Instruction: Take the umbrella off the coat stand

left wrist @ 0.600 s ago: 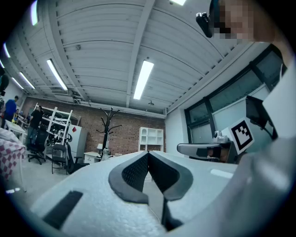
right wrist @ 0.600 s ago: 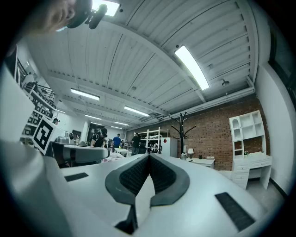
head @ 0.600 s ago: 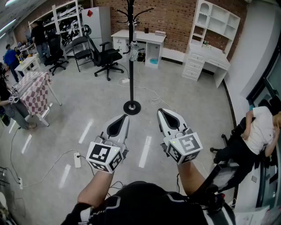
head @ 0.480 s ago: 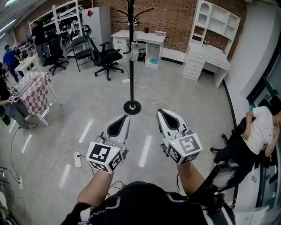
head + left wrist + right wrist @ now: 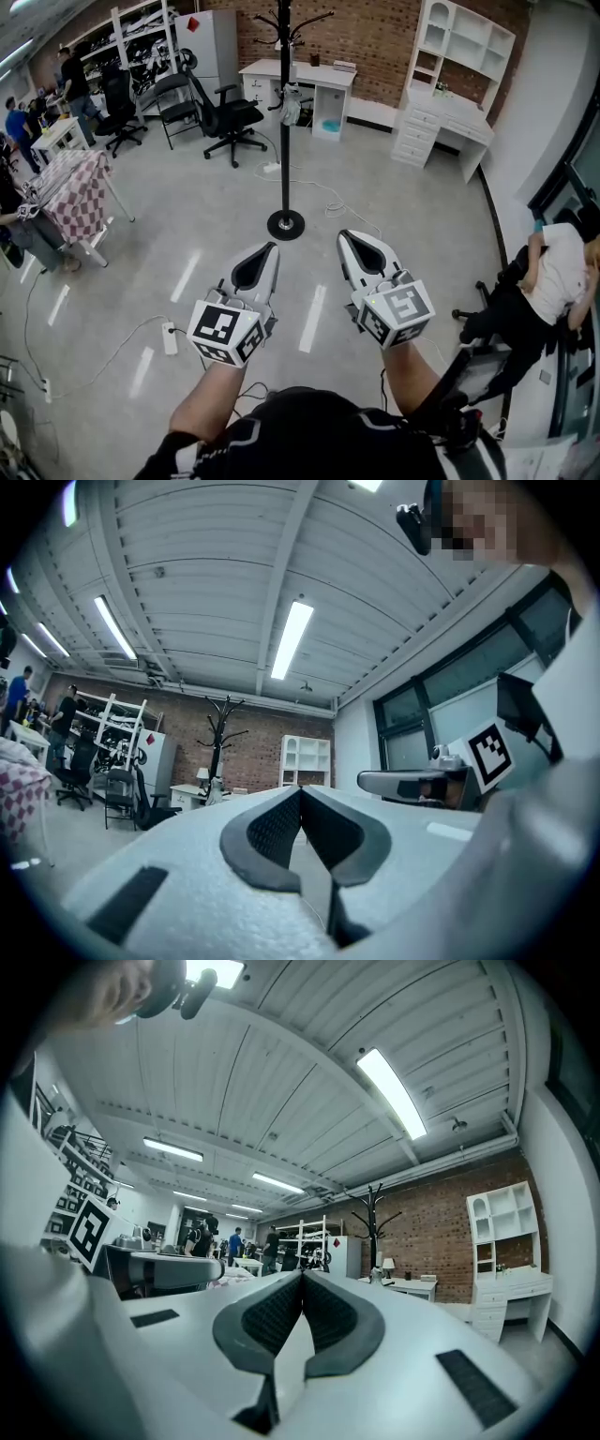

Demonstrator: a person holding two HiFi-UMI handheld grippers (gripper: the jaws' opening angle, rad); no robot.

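Note:
A black coat stand (image 5: 285, 122) rises from a round base (image 5: 286, 225) on the grey floor, a few steps ahead of me. A small pale folded umbrella (image 5: 291, 104) hangs on its pole about halfway up. My left gripper (image 5: 270, 248) and right gripper (image 5: 345, 236) are held side by side, short of the base, both shut and holding nothing. The left gripper view shows the stand (image 5: 221, 747) far beyond the closed left gripper (image 5: 301, 789). The right gripper view has the stand (image 5: 375, 1227) beyond the closed right gripper (image 5: 302, 1274).
A white desk (image 5: 298, 86) and black office chairs (image 5: 228, 117) stand behind the coat stand, and a white shelf unit (image 5: 457, 84) at the back right. A person sits on a chair (image 5: 539, 291) at the right. A drying rack with checked cloth (image 5: 77, 195) and a floor power strip (image 5: 169, 338) lie left.
The coat stand sits slightly lower and nearer in the head view. Both grippers stay shut in the same pose.

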